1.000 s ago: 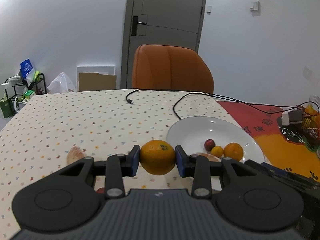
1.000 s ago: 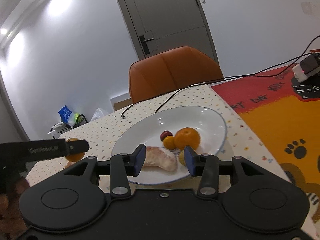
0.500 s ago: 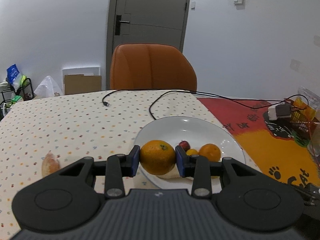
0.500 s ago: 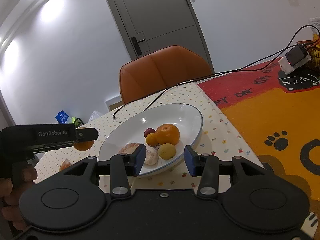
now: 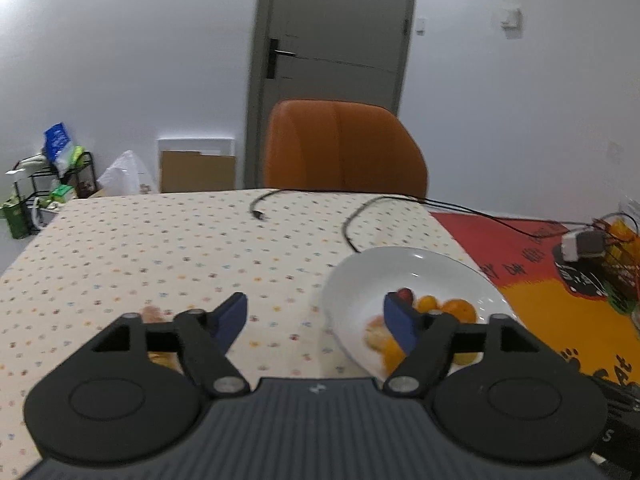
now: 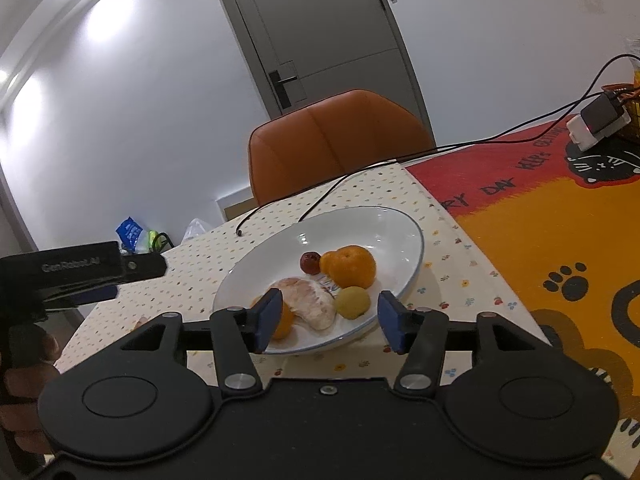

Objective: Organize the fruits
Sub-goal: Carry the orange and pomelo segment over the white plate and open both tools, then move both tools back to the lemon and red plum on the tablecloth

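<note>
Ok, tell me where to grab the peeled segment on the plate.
Probably best across its narrow middle, coming from above. The segment lies flat on the plate, long and curved, with an orange against one end and a yellow fruit by the other, so the ends are crowded.

the left gripper [image 6: 100,276] reads "genrobot.ai"; the red-and-orange mat [image 6: 532,216] shows partly legible "day".

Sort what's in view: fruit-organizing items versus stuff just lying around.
Job: white plate; on it a mandarin, a small red fruit, a yellow fruit, a peeled pomelo piece, an orange.

Lying about: black cable, charger block, orange chair.
</note>
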Demonstrator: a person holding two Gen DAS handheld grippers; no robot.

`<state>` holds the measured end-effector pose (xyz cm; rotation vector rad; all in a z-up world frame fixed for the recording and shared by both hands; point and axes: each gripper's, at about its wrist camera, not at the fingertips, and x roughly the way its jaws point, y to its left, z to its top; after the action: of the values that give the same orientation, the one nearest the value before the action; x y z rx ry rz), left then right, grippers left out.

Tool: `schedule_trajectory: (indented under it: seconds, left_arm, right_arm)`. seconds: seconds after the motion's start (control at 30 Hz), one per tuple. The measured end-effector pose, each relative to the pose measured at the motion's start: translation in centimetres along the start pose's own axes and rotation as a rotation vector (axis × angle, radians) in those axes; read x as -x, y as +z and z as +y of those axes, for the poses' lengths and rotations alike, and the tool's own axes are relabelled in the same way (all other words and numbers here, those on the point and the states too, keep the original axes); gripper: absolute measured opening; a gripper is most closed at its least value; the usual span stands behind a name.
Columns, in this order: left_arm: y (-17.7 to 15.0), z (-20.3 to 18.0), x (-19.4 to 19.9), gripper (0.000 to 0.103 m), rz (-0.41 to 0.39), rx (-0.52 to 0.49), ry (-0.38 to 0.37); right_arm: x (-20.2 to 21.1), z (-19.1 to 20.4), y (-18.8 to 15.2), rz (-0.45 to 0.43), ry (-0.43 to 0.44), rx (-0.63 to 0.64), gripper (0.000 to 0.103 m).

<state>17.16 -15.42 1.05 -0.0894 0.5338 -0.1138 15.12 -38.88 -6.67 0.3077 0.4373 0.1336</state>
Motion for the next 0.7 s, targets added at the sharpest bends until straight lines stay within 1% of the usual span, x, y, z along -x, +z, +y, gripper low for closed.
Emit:
schedule_trajectory:
  seconds: [0.1, 0.2, 0.33, 0.63, 0.7]
  left_arm:
    - [0.4, 1.3, 0.6, 0.082, -0.007, 0.016, 0.03]
    - [0.6, 2.4, 1.3, 0.082, -0.017, 0.026, 0.051]
    - [0.6, 3.5, 2.0, 0.083, -0.018, 0.035, 0.075]
    - [0.2, 6.1, 3.7, 0.085, -0.031, 0.059, 0.127]
    - [0.1, 6.7, 4.2, 0.086, -0.037, 0.065, 0.137]
  right_arm:
    - [0.2, 0.7, 0.1, -0.004, 0.003, 0.004, 0.062]
    - [0.4, 1.4, 0.1, -0.013, 0.01, 0.021, 0.067]
    - [0.4, 2.3, 0.1, -0.008, 0.019, 0.028, 0.07]
    - [0.6, 4.6, 0.1, -0.01, 0.037, 0.071, 0.085]
    - [0.7, 5.0, 0.1, -0.017, 0.03, 0.077, 0.095]
